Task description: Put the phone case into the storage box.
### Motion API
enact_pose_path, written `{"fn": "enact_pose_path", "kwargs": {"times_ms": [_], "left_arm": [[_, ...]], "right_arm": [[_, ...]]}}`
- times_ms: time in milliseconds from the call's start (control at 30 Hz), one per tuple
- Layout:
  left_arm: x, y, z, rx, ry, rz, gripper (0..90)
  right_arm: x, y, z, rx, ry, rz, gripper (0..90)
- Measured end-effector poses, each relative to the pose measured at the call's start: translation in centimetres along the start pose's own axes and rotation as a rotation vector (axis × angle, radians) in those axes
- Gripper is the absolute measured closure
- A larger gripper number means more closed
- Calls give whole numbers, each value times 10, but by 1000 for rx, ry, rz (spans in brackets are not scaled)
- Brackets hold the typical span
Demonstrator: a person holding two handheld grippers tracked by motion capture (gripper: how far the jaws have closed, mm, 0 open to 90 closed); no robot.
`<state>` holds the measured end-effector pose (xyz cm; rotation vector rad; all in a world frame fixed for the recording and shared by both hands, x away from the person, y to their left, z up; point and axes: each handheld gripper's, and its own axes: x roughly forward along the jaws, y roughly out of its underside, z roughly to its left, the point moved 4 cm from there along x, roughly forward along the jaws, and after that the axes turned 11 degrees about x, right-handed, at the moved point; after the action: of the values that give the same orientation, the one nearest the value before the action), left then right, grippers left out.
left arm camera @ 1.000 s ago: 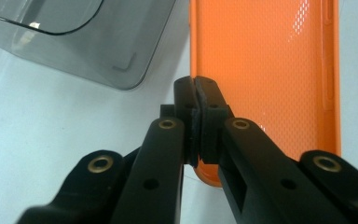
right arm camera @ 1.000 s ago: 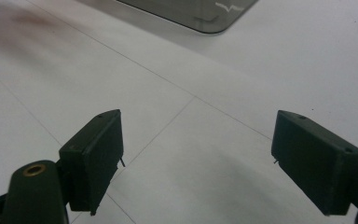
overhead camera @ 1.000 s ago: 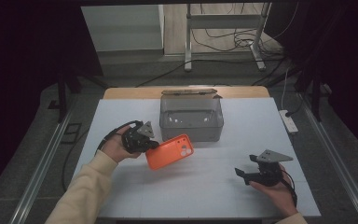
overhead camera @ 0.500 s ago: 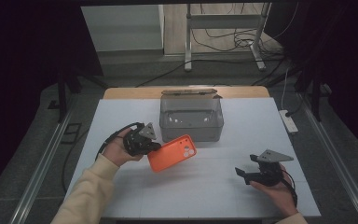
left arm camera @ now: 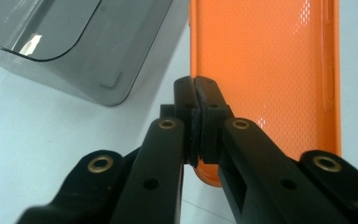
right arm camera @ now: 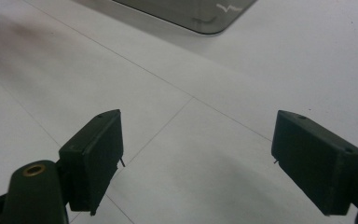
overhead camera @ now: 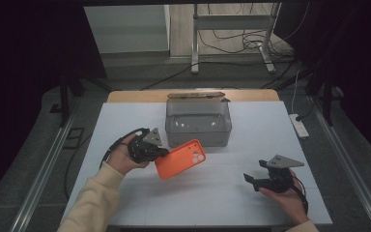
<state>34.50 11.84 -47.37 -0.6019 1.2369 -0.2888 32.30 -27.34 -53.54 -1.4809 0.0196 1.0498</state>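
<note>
The left gripper (overhead camera: 160,153) was clamped on the near edge of a flat orange plastic phone case with a cluster of camera holes at one corner (overhead camera: 179,158); in the left gripper view its jaws met tight on the case's rim (left arm camera: 261,70), pads pressed together with the thin wall between them; the case stretched straight ahead of the jaws, its dimpled inner face turned toward the camera, and it hung tilted just above the white table top (overhead camera: 125,121). Ahead and to the left of those jaws, close beside the case, stood a smoky grey translucent plastic box with rounded corners (left arm camera: 74,46); in the high view the case's far corner lay just in front of that box (overhead camera: 198,122), whether touching I could not tell.

The right gripper (overhead camera: 254,180) sat low over the table, well apart from the case; its jaws stood wide with nothing between them (right arm camera: 196,149); bare white surface lay under them; the grey box's corner showed far ahead of them (right arm camera: 200,11).
</note>
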Motion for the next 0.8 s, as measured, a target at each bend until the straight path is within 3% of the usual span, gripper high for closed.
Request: {"fn": "enact_pose_path", "kwargs": {"times_ms": [800], "left_arm": [[4, -11, -6, -7, -22, -44, 886]], "right_arm": [[-1, 0, -1, 0, 9, 4, 171]]}}
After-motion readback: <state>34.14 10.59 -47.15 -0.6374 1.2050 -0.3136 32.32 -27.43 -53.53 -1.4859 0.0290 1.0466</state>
